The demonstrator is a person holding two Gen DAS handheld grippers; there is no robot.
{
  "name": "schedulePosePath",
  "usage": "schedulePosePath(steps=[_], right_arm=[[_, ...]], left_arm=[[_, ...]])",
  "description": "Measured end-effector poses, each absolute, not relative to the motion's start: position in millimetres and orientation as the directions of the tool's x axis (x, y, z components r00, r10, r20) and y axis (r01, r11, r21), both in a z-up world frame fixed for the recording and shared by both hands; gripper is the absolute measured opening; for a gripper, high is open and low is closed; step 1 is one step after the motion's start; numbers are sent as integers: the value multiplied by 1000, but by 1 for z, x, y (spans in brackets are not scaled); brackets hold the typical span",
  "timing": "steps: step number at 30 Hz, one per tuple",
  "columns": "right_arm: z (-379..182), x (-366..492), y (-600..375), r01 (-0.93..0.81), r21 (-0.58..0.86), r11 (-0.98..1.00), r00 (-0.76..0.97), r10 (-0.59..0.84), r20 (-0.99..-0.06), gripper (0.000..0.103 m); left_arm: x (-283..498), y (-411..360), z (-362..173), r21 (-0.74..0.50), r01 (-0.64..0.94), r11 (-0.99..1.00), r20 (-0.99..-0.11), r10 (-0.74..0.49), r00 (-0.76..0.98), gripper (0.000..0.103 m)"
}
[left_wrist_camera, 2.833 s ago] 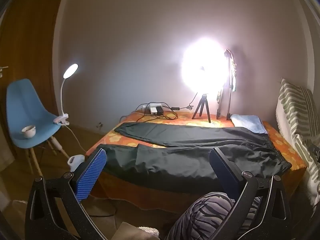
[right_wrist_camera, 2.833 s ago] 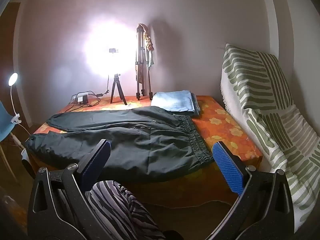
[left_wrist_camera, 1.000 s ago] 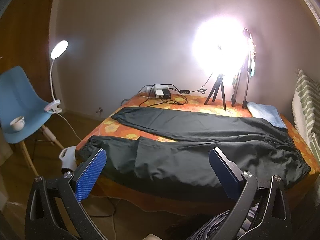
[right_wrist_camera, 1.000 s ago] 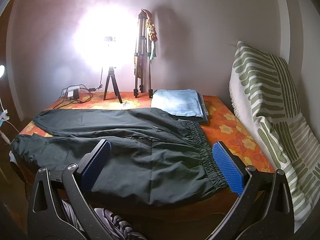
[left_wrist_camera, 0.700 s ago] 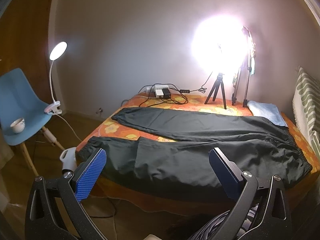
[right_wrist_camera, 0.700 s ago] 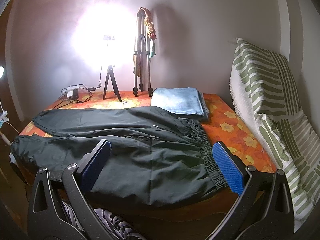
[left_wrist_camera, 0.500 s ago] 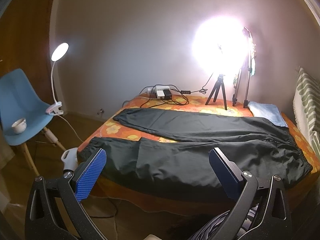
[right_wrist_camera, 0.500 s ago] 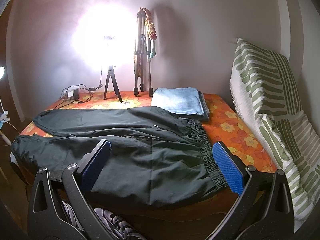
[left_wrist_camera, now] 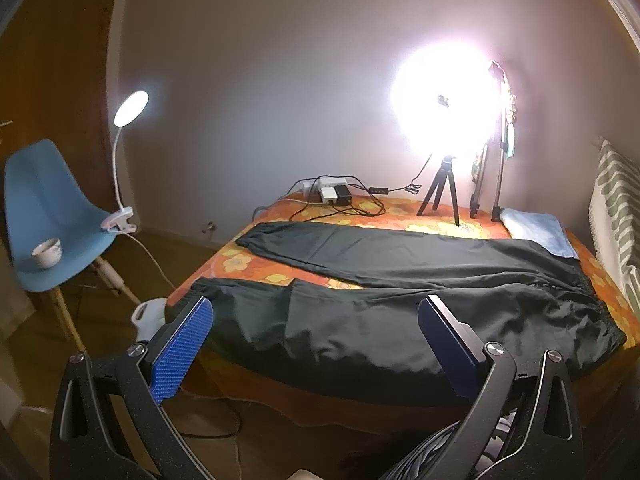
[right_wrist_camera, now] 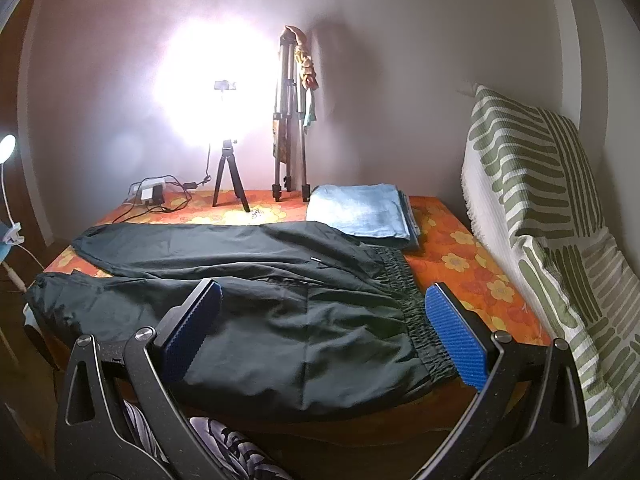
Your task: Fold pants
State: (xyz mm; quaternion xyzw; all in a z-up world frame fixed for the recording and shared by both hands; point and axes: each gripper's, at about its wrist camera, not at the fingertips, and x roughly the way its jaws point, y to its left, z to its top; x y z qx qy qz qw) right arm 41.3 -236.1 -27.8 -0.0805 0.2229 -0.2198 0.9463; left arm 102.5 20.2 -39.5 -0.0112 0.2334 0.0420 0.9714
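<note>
state: left gripper (left_wrist_camera: 316, 336) and right gripper (right_wrist_camera: 324, 328) both hovering agape, gripping nothing | pants (right_wrist_camera: 248, 292) lying unfolded across bed (right_wrist_camera: 472, 268), near leg overhanging near edge | risk: pinching one layer, slick fabric sliding floorward; far leg snagging tripod (right_wrist_camera: 230, 176)

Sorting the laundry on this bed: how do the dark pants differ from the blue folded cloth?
The dark pants lie spread flat, legs apart and unfolded; the blue folded cloth is a compact, squared stack. The pants cover most of the bed and hang over its near edge; the cloth sits wholly on it, by the far wall. Both lie on the orange floral cover, and neither gripper holds either.
</note>
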Motion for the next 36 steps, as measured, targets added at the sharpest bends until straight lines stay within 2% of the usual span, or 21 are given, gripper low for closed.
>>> schedulePosePath(steps=[19, 23, 27, 32, 36], right_arm=[[-35, 39, -234, 244, -298, 923, 837, -356, -416, 103], [-46, 38, -231, 164, -321, 933, 841, -303, -449, 103], [-69, 37, -221, 38, -389, 920, 825, -249, -507, 93], [-110, 39, -222, -86, -448, 890, 762, -231, -605, 83], [-146, 36, -233, -137, -470, 872, 701, -250, -668, 82]], left_arm=[[89, 54, -43, 7, -168, 986, -480, 150, 865, 102], [91, 67, -44, 5, -186, 983, -501, 163, 850, 97], [98, 82, -50, -13, -199, 980, -525, 162, 835, 93], [120, 93, -72, -24, -187, 982, -582, 139, 801, 83], [138, 95, -94, -29, -174, 984, -627, 118, 770, 82]])
